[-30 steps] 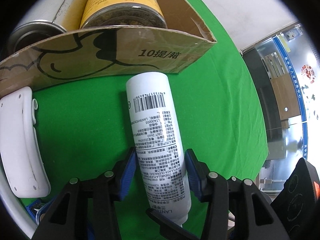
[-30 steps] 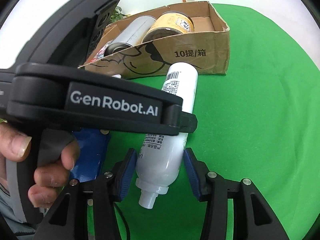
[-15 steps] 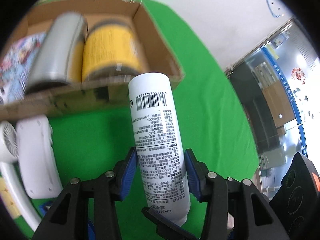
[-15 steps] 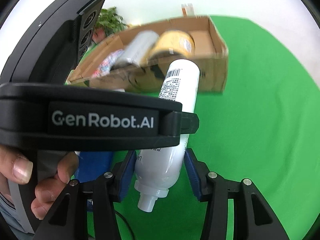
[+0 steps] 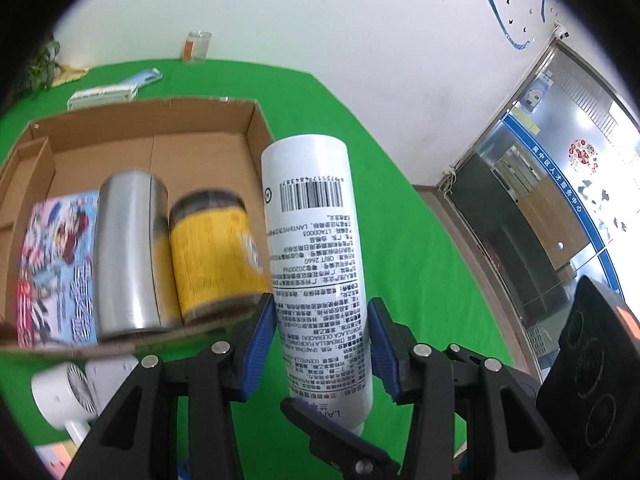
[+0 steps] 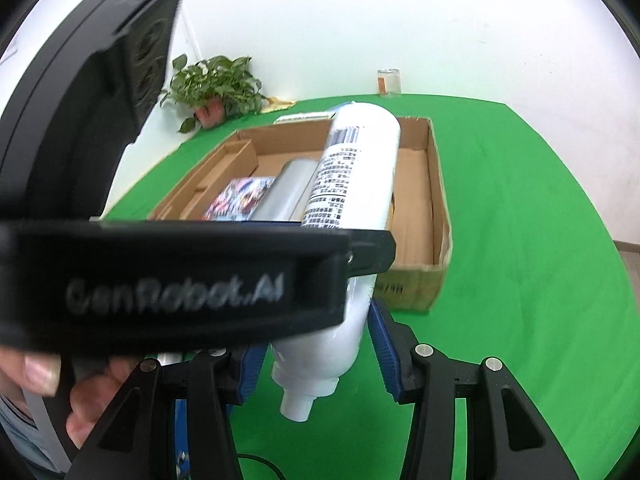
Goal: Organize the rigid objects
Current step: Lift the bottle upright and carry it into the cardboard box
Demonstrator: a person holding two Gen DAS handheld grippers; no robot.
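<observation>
My left gripper (image 5: 322, 334) is shut on a white bottle (image 5: 316, 264) with a barcode and small print, held in the air beside the near right corner of a cardboard box (image 5: 256, 120). My right gripper (image 6: 316, 354) is shut on the same white bottle (image 6: 352, 184) near its neck; the capless spout points toward me. The box (image 6: 438, 216) holds a silver can (image 5: 128, 252), a yellow-labelled can (image 5: 212, 256) and a colourful pack (image 5: 56, 264), lying side by side. The left gripper's body (image 6: 160, 280) hides much of the right wrist view.
The green tablecloth (image 5: 360, 128) covers the table. A small white fan (image 5: 68, 392) lies by the box's near side. A glass jar (image 5: 198, 46), flat boxes (image 5: 104, 94) and a potted plant (image 6: 216, 84) stand at the far edge. A black device (image 5: 592, 384) is at right.
Both grippers have lifted the white bottle from the cloth up above the box's near wall. The box's inside has come into view from above.
</observation>
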